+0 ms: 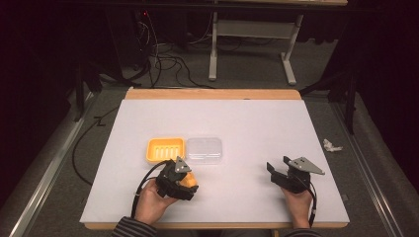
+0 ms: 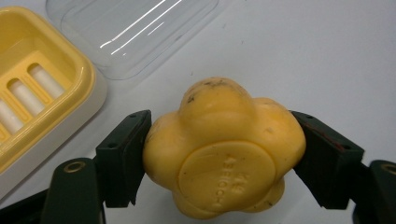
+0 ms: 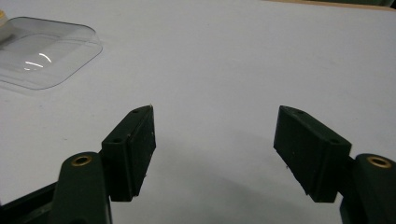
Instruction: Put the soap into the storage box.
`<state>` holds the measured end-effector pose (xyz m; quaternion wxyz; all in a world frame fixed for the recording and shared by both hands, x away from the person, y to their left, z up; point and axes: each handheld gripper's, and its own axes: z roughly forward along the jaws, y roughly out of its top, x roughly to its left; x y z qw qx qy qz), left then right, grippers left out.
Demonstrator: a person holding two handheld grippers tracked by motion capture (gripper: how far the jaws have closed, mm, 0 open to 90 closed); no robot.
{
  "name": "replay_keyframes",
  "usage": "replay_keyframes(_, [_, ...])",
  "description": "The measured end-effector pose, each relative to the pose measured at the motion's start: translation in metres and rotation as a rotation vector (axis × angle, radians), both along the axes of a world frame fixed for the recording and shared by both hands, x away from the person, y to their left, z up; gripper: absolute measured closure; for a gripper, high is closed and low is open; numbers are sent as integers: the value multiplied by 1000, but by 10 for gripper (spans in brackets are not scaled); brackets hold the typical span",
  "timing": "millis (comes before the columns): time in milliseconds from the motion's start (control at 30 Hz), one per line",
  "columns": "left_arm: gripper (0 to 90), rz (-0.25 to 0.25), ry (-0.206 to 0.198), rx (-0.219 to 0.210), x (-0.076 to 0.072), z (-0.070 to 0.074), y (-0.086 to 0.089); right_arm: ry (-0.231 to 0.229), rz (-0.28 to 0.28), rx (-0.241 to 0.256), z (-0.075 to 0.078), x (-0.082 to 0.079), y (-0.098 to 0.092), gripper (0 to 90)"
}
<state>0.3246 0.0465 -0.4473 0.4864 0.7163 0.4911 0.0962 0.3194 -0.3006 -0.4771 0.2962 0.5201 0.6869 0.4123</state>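
Clamping a yellow lobed soap [image 2: 223, 149] between its two black jaws, the left gripper [image 2: 219, 154] sits nearest the person's edge of the table; the jaws press the soap's left and right flanks, and a round embossed disc faces the camera of the left gripper view. From the high view the same left gripper [image 1: 184, 181] lies low over the white table [image 1: 257, 123], held by the left hand [image 1: 150, 202], with the soap showing as an orange-yellow patch under its grey plate. Over on the other side, about as close to the person, the right gripper [image 1: 276, 173] is held by the right hand [image 1: 298, 207]; in the right gripper view its jaws stand wide apart with bare white table between them, gripping nothing [image 3: 215, 149].

Just beyond the soap lies the yellow soap dish [image 1: 165, 149], slotted insert up, its near corner close by the left jaw in the left gripper view [image 2: 42, 93]. Touching or just beside the dish, on its right, rests the clear plastic lid [image 1: 204, 149], lying flat on the table. A small crumpled white scrap [image 1: 331, 145] lies off the table's right edge. Farther back, cables [image 1: 168, 64] trail on the floor near a white frame stand [image 1: 252, 44].
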Motion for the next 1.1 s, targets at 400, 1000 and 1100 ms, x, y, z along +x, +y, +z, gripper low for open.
replay_keyframes(400, [262,33,-17,-8,5,5,12,1,2,1,0,0,0,301])
replay_keyframes(1000, [263,86,-29,-21,14,12,29,2,2,2,0,0,1,299])
replay_keyframes(1100, [264,98,-26,-27,15,11,31,1,1,2,0,0,0,298])
